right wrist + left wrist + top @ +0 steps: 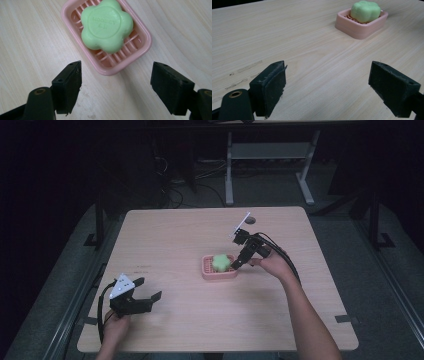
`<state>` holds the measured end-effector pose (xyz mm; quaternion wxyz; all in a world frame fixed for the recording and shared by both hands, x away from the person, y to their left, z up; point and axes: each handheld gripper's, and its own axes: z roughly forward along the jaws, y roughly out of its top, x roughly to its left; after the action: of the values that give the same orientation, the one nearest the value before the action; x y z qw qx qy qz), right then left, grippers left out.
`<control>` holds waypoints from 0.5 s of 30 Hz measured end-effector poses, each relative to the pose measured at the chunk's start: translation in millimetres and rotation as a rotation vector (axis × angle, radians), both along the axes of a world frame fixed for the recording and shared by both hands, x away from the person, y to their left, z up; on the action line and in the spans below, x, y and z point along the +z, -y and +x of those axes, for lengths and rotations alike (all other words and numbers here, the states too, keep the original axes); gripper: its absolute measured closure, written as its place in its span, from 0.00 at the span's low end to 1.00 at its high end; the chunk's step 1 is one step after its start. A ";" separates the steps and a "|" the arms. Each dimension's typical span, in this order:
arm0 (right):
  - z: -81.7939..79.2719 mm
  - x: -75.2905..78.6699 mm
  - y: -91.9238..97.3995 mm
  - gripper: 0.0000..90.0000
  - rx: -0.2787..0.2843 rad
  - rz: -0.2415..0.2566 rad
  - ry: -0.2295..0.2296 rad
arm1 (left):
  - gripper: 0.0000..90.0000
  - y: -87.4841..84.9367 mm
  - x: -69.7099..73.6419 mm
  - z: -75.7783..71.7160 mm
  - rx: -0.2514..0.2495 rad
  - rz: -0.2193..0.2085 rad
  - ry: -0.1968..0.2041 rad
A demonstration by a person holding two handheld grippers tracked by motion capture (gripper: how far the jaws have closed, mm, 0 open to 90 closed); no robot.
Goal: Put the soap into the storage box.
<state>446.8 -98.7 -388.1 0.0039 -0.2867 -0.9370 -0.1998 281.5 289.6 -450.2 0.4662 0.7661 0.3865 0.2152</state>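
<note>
Right gripper [116, 86], jaws spread wide, hovers just beside the pink soap dish [143, 43] holding green flower-shaped soap [107, 26]; left gripper [327, 87] gapes empty over the bench [287, 37]

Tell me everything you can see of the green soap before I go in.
The soap is a pale green, flower-shaped bar with rounded lobes and a smooth, matte look. A round stamp with raised lettering, too blurred to read, marks its top face. It lies flat, stamp up, on the ribbed floor of the pink dish, toward one end, and looks whole and dry. Only the dish touches it. The right gripper hovers open just short of the dish.
</note>
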 end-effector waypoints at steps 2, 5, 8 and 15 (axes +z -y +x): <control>-0.7 -0.3 2.2 0.28 -0.003 -0.001 -0.004 | 0.16 0.0 0.0 0.0 0.000 0.000 0.000; -1.5 -0.8 5.6 0.28 -0.006 0.002 -0.005 | 0.16 0.0 0.0 0.0 0.000 0.003 -0.001; -2.8 -1.6 8.8 0.28 -0.006 0.005 -0.005 | 0.16 0.0 -0.1 0.1 0.001 0.003 0.000; -5.5 -0.2 13.7 0.28 -0.006 -0.002 -0.010 | 0.16 0.2 -0.2 0.0 0.000 0.005 0.001</control>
<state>441.3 -112.5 -388.2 0.0074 -0.2905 -0.9363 -0.1973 281.5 289.5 -450.3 0.4646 0.7671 0.3857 0.2165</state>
